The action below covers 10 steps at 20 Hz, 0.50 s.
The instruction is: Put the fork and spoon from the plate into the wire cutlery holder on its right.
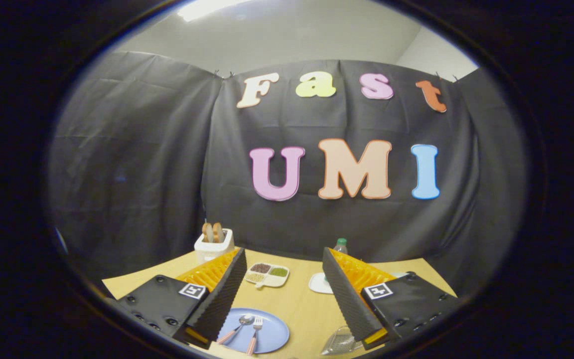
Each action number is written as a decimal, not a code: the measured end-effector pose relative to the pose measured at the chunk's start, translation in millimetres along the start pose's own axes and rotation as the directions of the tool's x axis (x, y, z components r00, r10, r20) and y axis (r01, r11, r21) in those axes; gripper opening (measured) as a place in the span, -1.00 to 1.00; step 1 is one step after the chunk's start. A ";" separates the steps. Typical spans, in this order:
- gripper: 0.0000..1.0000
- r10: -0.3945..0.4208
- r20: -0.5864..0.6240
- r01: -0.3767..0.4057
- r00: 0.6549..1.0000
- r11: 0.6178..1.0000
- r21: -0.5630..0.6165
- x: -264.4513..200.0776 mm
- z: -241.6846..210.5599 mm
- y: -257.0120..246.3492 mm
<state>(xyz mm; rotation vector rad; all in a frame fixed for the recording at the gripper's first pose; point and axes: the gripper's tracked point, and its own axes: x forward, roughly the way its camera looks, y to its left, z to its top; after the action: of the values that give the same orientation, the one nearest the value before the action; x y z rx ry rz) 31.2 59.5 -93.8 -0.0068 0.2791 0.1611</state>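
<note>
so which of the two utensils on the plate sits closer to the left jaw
The spoon: it lies on the blue plate on the side toward the left jaw, while the fork lies beside it on its right. The gripper is open above the table.

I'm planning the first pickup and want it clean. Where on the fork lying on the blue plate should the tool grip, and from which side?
Probably the pink handle of the metal fork, from straight above. It lies flat on the round blue plate, tines toward the wall, close beside the pink-handled spoon. Their handles spread apart nearer the rim, leaving room for a finger there. The tool hangs open above the plate.
</note>
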 end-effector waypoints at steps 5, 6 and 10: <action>0.97 0.064 -0.118 -0.070 0.991 0.996 -0.053 12.3 -41.0 18.5; 0.97 0.082 -0.141 -0.090 0.987 0.994 -0.057 12.3 -51.3 23.4; 0.97 0.114 -0.218 -0.133 0.969 0.988 -0.073 18.4 -84.7 31.4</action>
<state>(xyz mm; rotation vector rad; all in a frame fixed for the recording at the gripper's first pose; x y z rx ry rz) 20.4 91.0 -179.8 -0.0940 0.4875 0.2977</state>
